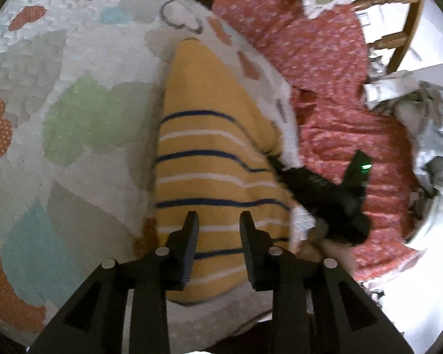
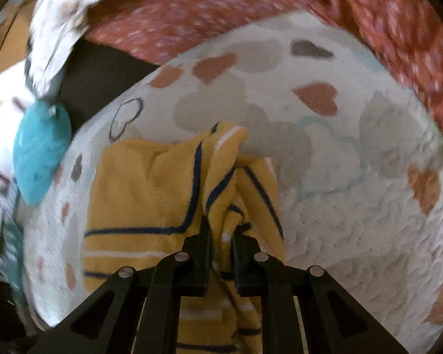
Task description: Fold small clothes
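So the left gripper [image 1: 218, 221] hangs open, nothing in it, over the near end of the yellow striped garment [image 1: 209, 159], whose long axis runs straight away from it across the heart blanket [image 1: 59, 112]. Right gripper [image 2: 221, 233] is clamped on a bunched fold at the garment's right edge, so it's the one placed to fold.

striped garment [image 2: 150, 194] cut off at bottom edge; teal item [image 2: 41, 150] blurred, unidentifiable.
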Tool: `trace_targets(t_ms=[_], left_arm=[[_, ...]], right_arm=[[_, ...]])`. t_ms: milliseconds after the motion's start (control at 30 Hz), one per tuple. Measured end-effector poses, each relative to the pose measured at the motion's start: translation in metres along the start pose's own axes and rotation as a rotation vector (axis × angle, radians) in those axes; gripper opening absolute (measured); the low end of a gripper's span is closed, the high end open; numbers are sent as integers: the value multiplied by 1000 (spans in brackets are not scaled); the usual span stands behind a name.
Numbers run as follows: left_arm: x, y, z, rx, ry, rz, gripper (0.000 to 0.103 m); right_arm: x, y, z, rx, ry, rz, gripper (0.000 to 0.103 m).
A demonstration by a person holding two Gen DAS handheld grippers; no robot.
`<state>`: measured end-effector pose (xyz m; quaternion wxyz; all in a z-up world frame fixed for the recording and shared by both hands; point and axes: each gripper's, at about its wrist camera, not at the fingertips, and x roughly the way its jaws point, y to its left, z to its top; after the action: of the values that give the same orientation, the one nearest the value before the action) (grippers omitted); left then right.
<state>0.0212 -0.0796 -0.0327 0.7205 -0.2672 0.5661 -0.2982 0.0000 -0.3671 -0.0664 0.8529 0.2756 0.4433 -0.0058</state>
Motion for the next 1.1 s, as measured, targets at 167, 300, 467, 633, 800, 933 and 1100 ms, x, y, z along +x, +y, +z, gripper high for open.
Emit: trace_targets(t_ms=[167,300,467,633,800,933,1100], left_arm=[[18,9,2,0,13,93,29],[25,-4,3,69,2,157,31],[22,-4,3,94,-1,179,31],[16,11,8,26,5,158,31],[1,18,10,30,-30,205,31],[-4,21,9,24,-32,217,32],[2,17,3,39,-15,223,32]], right_arm=[[3,12,6,-106,-11,-31,16],[2,10,10,-125,-36,-150,32],[-39,-3,16,-57,-174,-124,33],[-45,10,-9,-19,-17,279,33],[-14,10,-36,-106,107,90,22],[-38,0,-35,-131,39,9,22],[-72,0,-53,-143,-54,32,28]])
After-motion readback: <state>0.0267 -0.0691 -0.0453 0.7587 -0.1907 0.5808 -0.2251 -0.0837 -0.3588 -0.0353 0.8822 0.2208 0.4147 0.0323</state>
